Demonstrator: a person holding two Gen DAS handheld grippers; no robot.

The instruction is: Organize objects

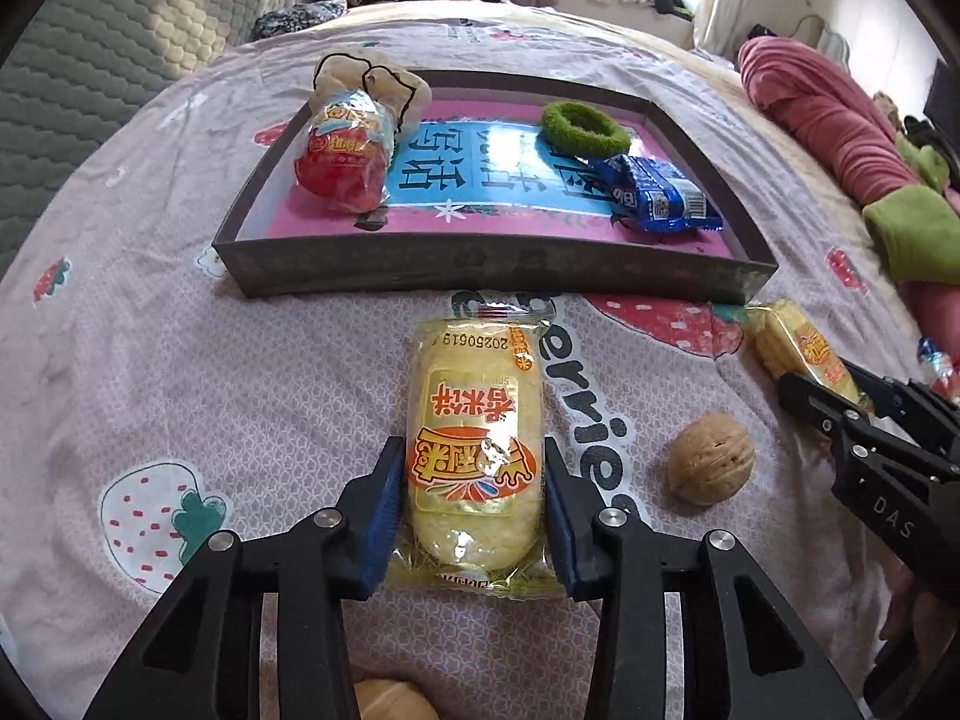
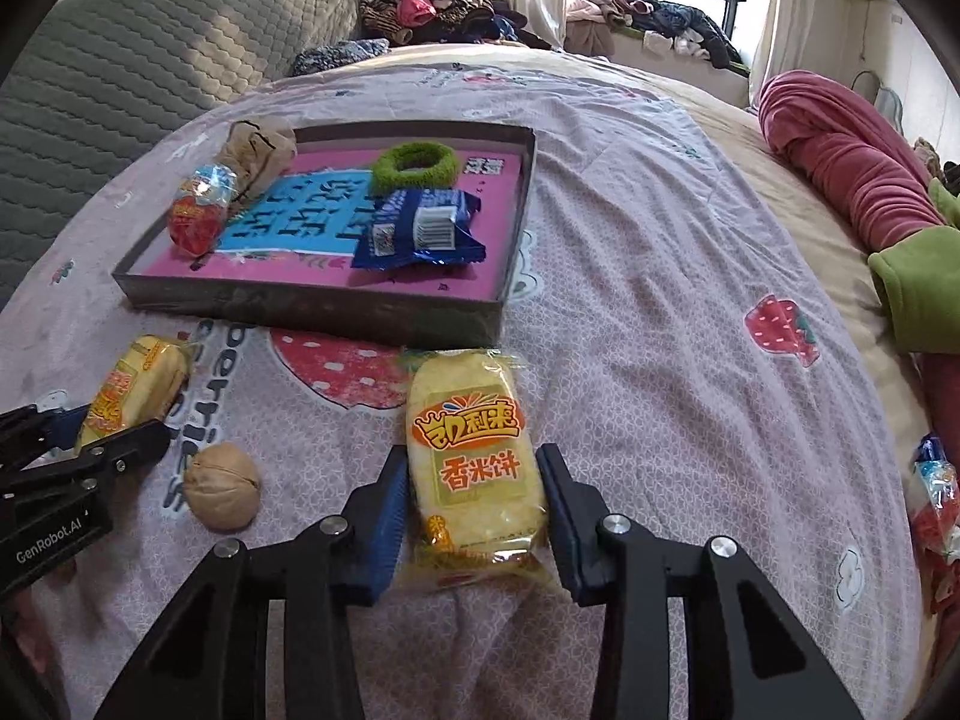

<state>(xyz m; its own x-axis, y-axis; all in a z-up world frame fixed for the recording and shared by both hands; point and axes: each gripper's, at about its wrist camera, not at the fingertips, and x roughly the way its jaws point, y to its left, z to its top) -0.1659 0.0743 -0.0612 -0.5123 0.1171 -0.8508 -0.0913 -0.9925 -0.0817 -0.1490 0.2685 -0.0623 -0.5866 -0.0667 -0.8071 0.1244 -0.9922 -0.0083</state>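
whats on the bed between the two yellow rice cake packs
A walnut lies on the bedsheet between the left gripper's rice cake pack and the right gripper's rice cake pack. Both wrist views show it; otherwise the stretch is bare.

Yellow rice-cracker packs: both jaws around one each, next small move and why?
Probably lift both straight up. The left gripper and right gripper each clamp a yellow rice-cracker pack lying on the bedsheet, short of the tray.

Walnut [image 1: 711, 459] btwn packets (before tray [image 1: 480, 276])
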